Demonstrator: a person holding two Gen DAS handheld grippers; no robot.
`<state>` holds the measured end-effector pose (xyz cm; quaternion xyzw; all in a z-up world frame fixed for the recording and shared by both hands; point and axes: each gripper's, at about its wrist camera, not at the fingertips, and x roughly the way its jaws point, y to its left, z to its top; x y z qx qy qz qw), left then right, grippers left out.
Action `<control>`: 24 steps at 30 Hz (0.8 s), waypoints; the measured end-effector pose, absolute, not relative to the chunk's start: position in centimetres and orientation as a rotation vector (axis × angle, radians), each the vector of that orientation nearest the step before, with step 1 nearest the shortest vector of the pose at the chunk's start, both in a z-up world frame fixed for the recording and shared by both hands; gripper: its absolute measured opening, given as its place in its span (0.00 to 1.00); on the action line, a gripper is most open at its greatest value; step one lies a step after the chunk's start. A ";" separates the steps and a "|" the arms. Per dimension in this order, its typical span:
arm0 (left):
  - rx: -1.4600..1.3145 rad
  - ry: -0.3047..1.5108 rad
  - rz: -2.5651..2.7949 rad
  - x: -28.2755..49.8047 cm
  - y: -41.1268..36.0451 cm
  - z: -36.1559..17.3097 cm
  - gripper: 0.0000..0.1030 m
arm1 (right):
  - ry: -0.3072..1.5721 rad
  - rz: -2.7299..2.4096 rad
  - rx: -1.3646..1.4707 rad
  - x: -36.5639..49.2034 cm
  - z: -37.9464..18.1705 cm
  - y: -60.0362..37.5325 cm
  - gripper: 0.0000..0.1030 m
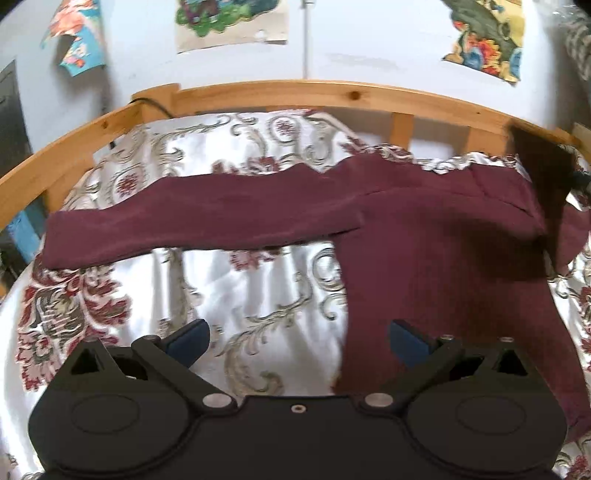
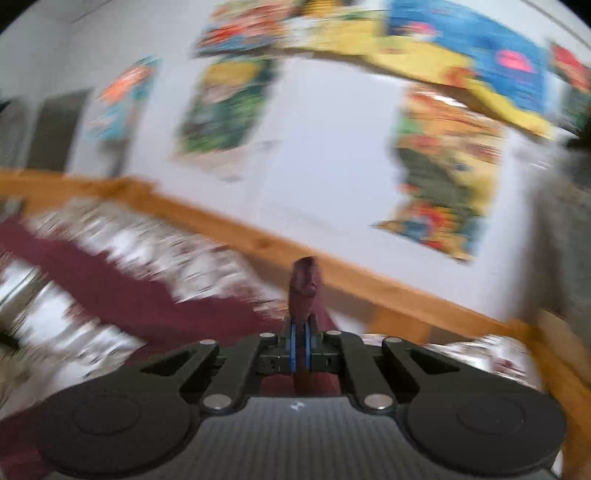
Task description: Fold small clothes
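Observation:
A maroon pair of small trousers (image 1: pixel 424 229) lies spread on a floral bedcover (image 1: pixel 236 295), one leg stretched left, the other running down toward the camera. My left gripper (image 1: pixel 297 339) is open and empty, hovering just above the cover, its right finger over the near leg's edge. My right gripper (image 2: pixel 303 343) is shut on a pinch of the maroon trousers (image 2: pixel 304 288) and holds it lifted above the bed; this view is blurred by motion. The lifted dark fold also shows at the far right of the left wrist view (image 1: pixel 543 192).
A wooden bed rail (image 1: pixel 295 92) runs around the far side of the mattress, with a white wall and colourful posters (image 1: pixel 229 22) behind it. A black cable (image 1: pixel 155 107) hangs over the rail at the back left.

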<state>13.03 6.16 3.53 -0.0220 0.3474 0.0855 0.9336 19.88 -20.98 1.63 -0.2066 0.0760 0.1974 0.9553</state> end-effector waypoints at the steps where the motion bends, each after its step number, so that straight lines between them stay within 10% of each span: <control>1: -0.043 0.712 0.182 12.9 6.4 3.4 0.99 | 0.168 0.421 -0.452 19.7 0.6 -19.7 0.06; 10: -0.051 0.702 0.170 12.9 7.2 2.8 0.99 | 0.293 0.537 -0.588 17.5 -7.2 -15.4 0.07; 24: -0.033 0.696 0.086 17.6 2.4 0.2 0.99 | 0.420 0.539 -0.361 13.7 -8.4 -22.1 0.82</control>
